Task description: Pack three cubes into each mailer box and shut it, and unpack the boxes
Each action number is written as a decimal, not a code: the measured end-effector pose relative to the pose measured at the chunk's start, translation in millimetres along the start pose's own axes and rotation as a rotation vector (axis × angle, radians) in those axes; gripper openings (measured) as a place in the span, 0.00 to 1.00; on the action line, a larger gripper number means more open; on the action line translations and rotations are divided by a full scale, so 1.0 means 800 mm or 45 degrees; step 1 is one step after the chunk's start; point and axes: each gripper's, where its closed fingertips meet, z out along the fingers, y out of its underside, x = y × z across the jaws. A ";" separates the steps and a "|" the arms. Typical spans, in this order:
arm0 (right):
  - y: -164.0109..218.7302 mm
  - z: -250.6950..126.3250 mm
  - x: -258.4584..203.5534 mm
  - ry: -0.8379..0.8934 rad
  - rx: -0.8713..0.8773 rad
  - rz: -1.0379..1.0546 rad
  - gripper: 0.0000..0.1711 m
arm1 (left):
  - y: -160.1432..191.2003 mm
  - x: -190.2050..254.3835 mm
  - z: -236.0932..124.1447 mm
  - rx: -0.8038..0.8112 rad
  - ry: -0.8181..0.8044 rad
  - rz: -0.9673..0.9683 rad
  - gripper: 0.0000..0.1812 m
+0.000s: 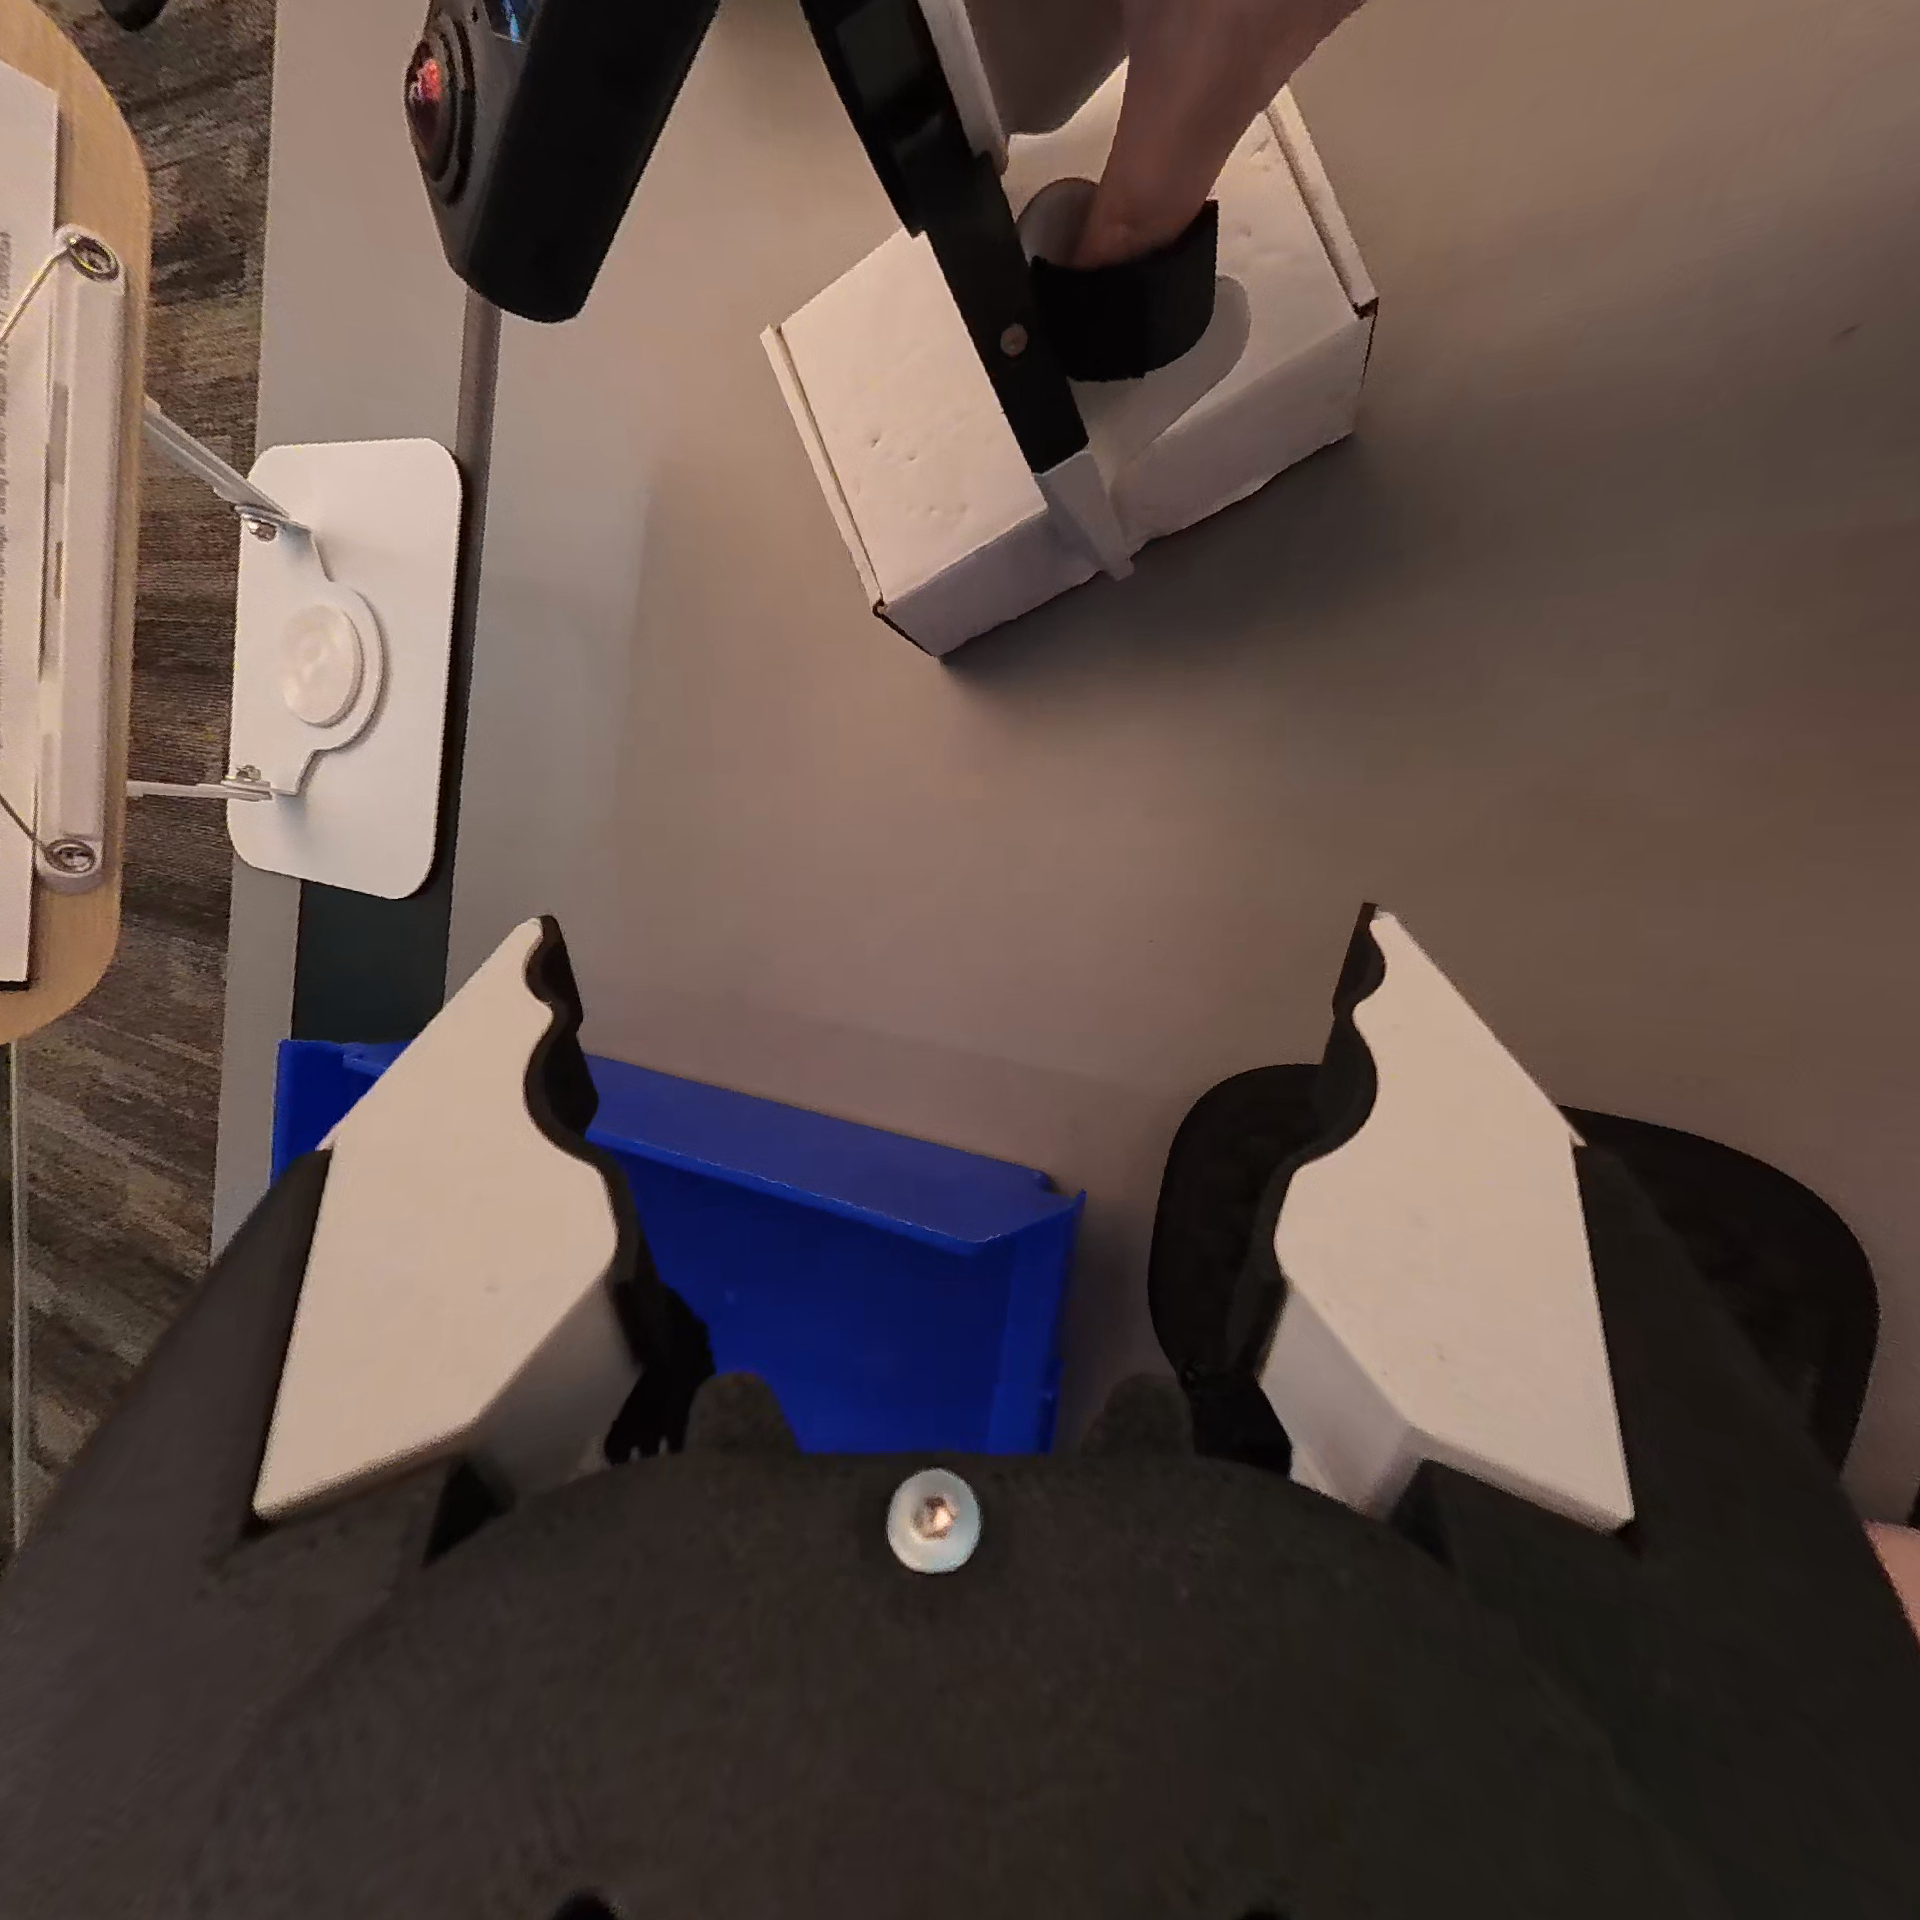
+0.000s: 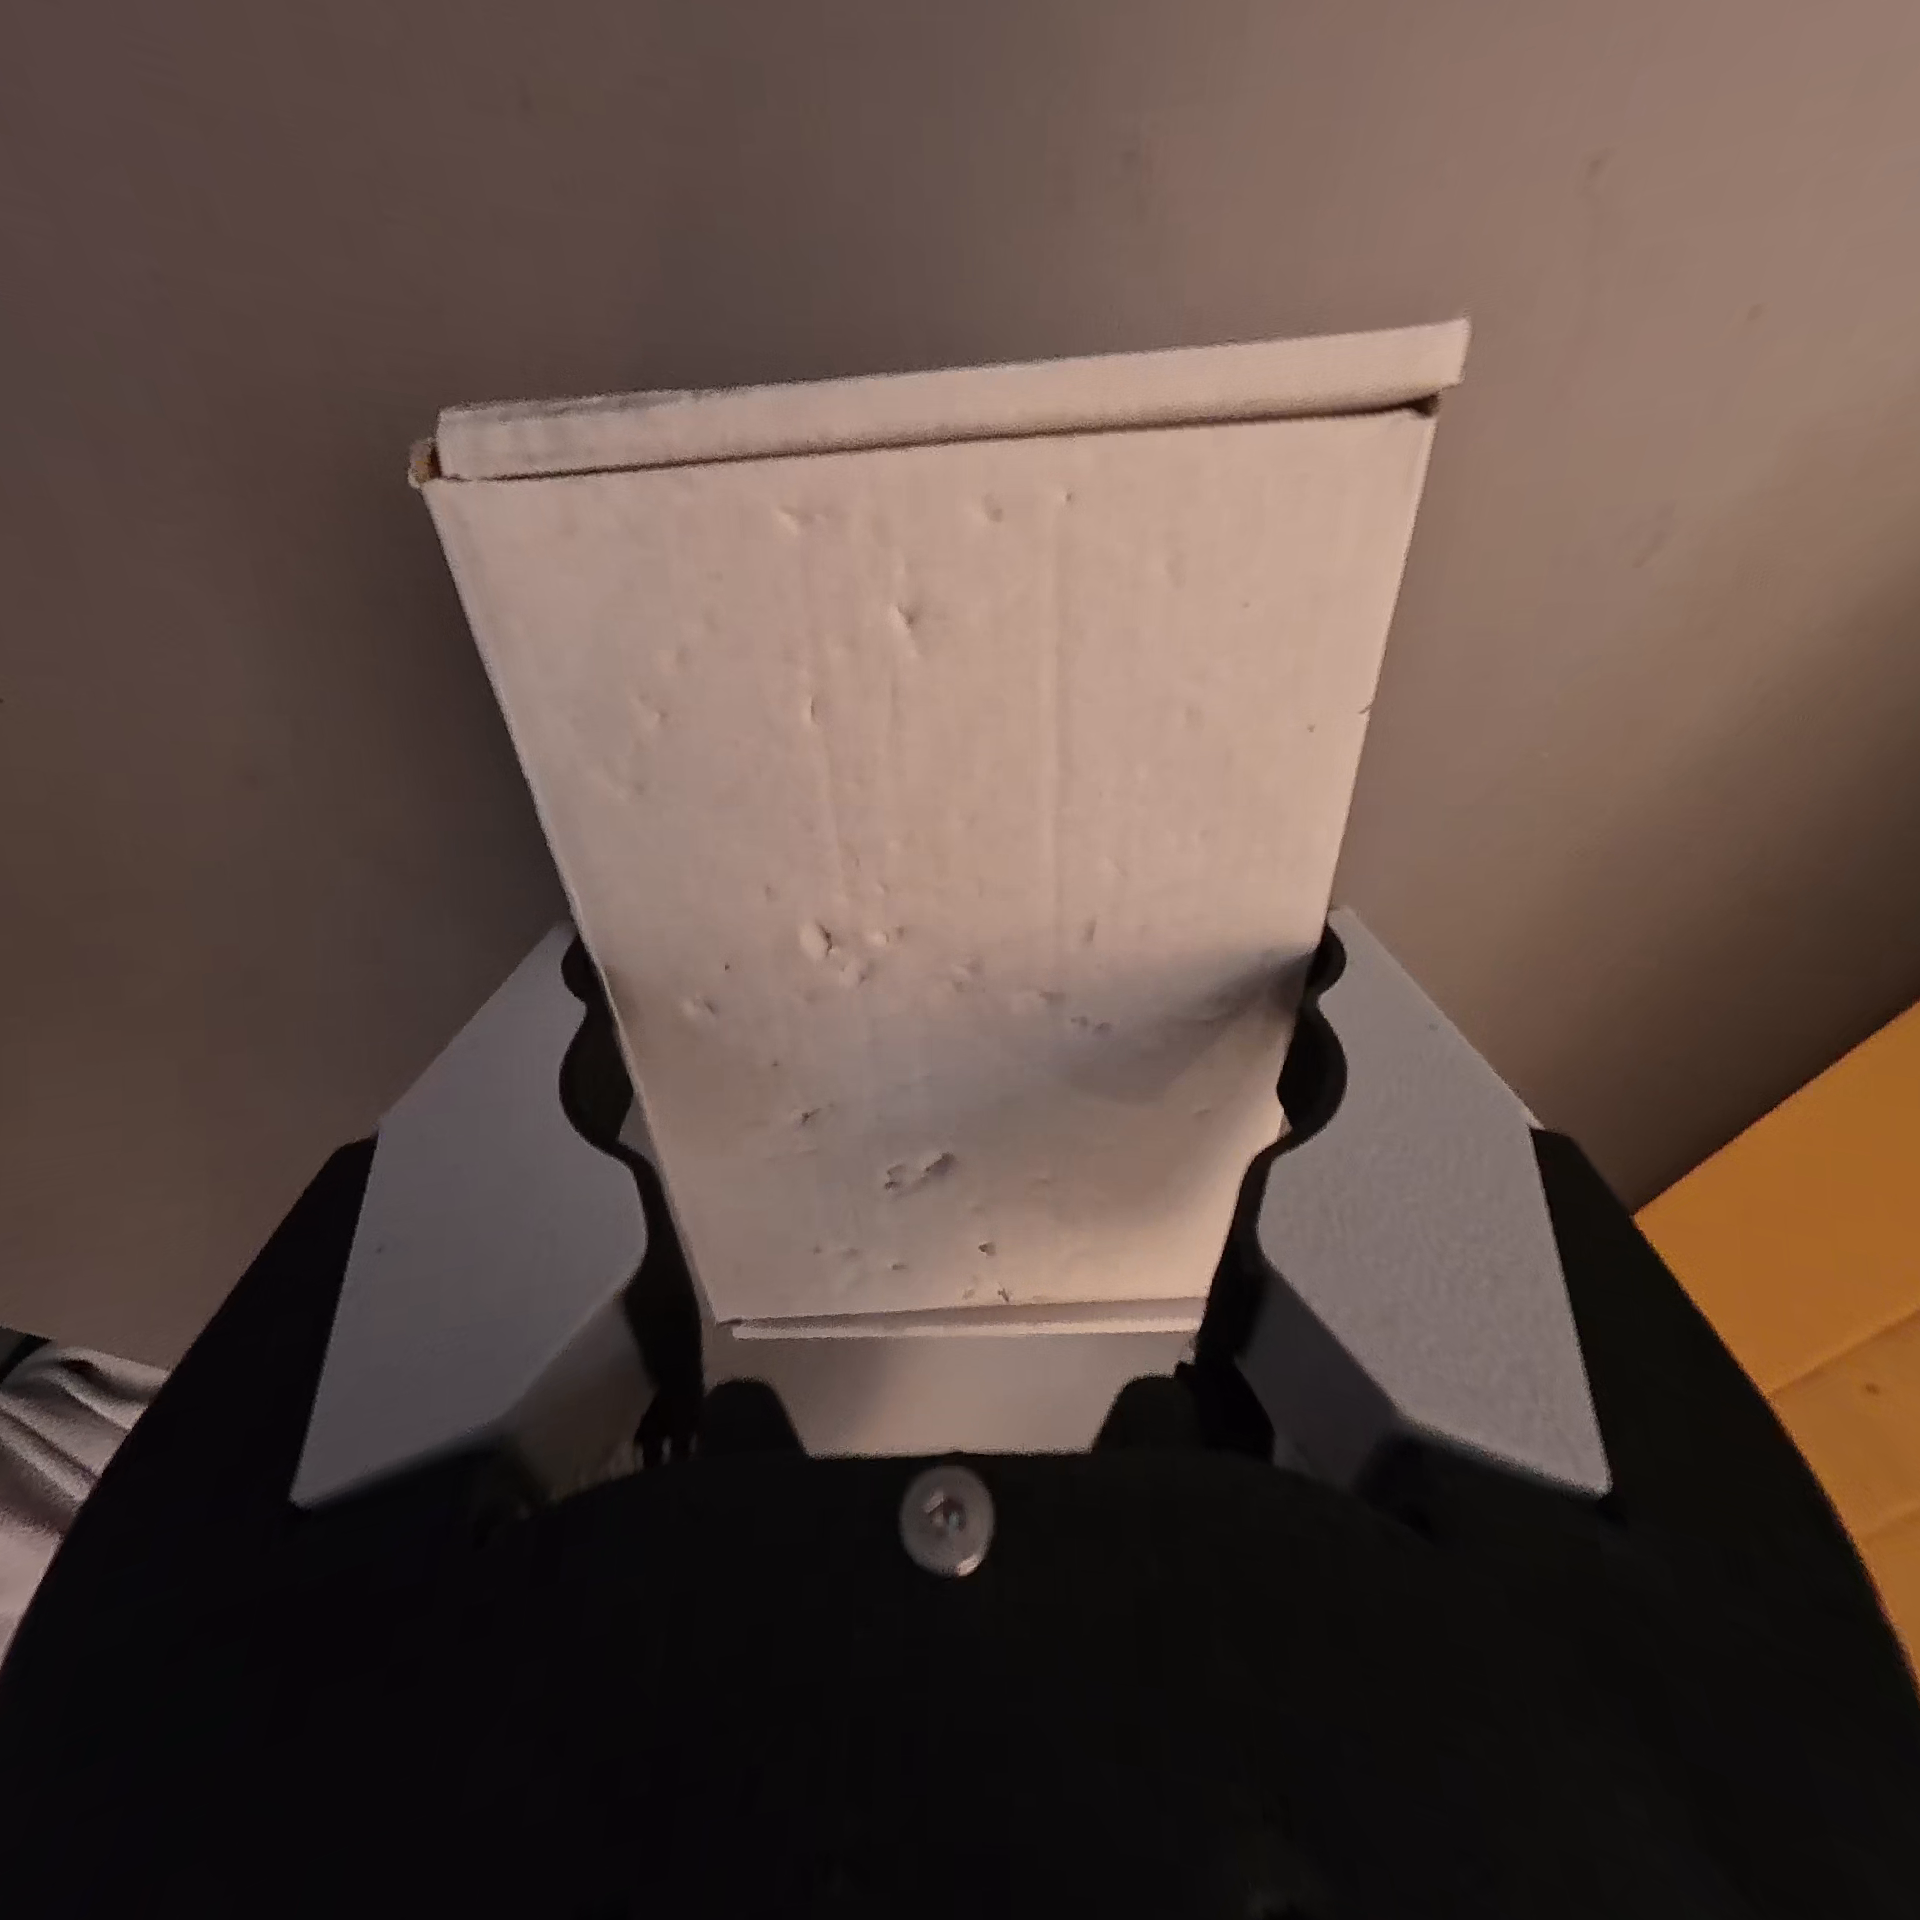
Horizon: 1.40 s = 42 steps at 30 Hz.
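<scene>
White mailer box sits closed on the grey counter, lid down, well apart from the blue bin at the near left edge. Right tongs straddle the box's near end, both pads against its side walls, so clamped on the box across its width, or close to it; contact looks real on both sides. In the left wrist view the same tongs come down over the box top with a hand on the handle. Left tongs are spread wide, hold nothing, and hang over the counter above the blue bin. No cubes visible anywhere; can't tell whether the box is packed. Handling guess: corrugated card, light, fairly stiff on the folded side walls but the lid panel is dented and will flex if squeezed mid-span. Matte surface, should not slip much. Best hold is across the side walls near a corner or fold line, as now; for opening, catch the front lid flap edge while the other tongs pin the base. White plate bracket at the counter's left edge is out of play.
</scene>
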 end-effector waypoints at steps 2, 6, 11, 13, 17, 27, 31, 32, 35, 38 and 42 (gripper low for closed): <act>0.000 -0.002 -0.001 -0.009 0.001 0.004 0.75 | 0.000 0.000 -0.001 0.003 -0.002 0.000 0.78; -0.001 -0.005 -0.001 -0.028 0.000 0.014 0.75 | -0.002 0.001 -0.002 0.008 -0.003 0.007 0.78; 0.000 -0.003 -0.001 -0.026 -0.019 -0.004 0.75 | -0.002 0.001 -0.001 0.004 -0.004 0.014 0.77; 0.000 -0.004 0.000 -0.017 -0.018 -0.018 0.75 | -0.002 0.001 -0.001 0.002 -0.002 0.014 0.77; -0.002 -0.010 0.002 0.011 -0.004 -0.036 0.74 | 0.000 0.001 0.001 -0.004 -0.001 0.014 0.77; -0.004 0.003 0.004 0.030 0.040 -0.082 0.79 | 0.000 0.003 0.004 -0.010 0.012 0.020 0.77; -0.001 0.008 0.001 0.014 0.047 -0.092 0.77 | 0.000 0.003 0.005 -0.017 0.014 0.023 0.77; -0.001 0.009 0.001 0.005 0.055 -0.084 0.77 | 0.000 0.003 0.005 -0.019 0.014 0.025 0.77; -0.002 0.008 0.001 0.004 0.071 -0.099 0.77 | 0.000 0.005 0.005 -0.022 0.014 0.030 0.77; 0.000 0.006 0.002 0.022 0.059 -0.115 0.76 | 0.001 0.004 0.006 -0.026 0.013 0.030 0.77; -0.001 -0.005 0.004 0.047 0.060 -0.131 0.76 | 0.002 0.004 0.007 -0.032 0.014 0.029 0.77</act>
